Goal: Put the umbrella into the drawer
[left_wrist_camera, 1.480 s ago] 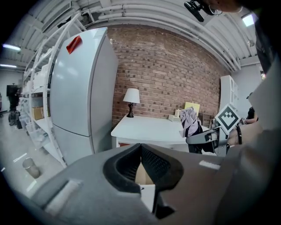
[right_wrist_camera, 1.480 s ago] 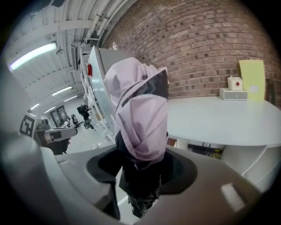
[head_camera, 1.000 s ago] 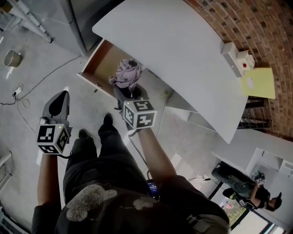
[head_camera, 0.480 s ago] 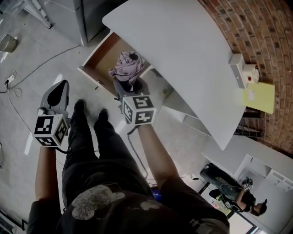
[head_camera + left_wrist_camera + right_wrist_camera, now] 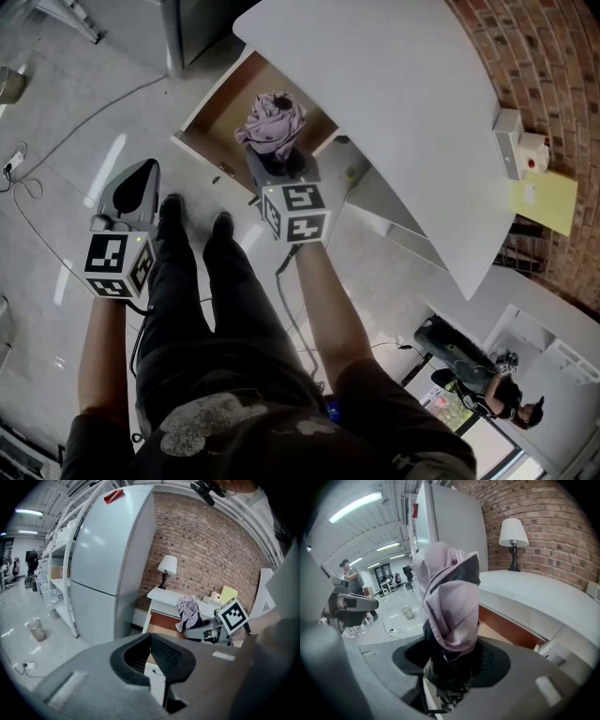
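We hold the folded umbrella (image 5: 271, 125) pinched in the right gripper (image 5: 451, 663), just over the open drawer (image 5: 225, 108) under the white table (image 5: 394, 112). The left gripper (image 5: 150, 654) hangs empty, jaws pressed together. Next, we judge, comes lowering the umbrella inside and letting go.

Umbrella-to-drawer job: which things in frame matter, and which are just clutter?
Job:
- umbrella, clamped in the right gripper
- open drawer

Lying about:
- lamp
- fridge
- bin
- yellow sheet
- left gripper, shut on nothing
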Demonstrator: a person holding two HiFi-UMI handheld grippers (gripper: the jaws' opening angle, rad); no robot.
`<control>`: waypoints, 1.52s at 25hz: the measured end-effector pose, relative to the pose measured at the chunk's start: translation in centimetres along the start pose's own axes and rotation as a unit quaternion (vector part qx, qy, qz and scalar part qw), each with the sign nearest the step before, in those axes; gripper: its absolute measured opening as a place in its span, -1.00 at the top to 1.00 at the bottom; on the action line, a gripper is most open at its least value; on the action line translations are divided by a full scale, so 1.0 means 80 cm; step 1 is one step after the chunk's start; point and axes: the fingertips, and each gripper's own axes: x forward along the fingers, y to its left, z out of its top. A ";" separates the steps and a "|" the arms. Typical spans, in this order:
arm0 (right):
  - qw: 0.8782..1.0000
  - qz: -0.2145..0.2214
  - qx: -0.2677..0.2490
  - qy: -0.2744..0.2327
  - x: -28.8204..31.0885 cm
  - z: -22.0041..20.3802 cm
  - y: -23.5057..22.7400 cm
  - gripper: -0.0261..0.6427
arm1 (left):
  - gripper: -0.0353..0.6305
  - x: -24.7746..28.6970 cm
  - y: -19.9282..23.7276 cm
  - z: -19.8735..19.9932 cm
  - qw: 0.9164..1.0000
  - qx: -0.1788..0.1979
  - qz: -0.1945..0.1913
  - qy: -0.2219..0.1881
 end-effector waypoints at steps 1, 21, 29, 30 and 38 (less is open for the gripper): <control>1.000 -0.004 -0.003 0.003 0.007 -0.001 -0.002 0.21 | 0.86 0.004 0.003 -0.005 1.000 0.003 -0.003 0.004; 0.994 -0.038 0.047 0.096 0.122 -0.074 -0.032 0.21 | 0.86 0.073 0.033 -0.041 0.997 0.021 -0.064 0.047; 0.988 -0.040 0.063 0.137 0.156 -0.094 -0.047 0.21 | 0.86 0.089 0.042 -0.044 0.996 0.017 -0.073 0.055; 0.987 -0.042 0.063 0.143 0.160 -0.097 -0.051 0.21 | 0.86 0.091 0.043 -0.044 0.995 0.017 -0.075 0.056; 0.983 -0.050 0.062 0.167 0.193 -0.117 -0.069 0.21 | 0.86 0.099 0.042 -0.051 0.994 0.021 -0.086 0.070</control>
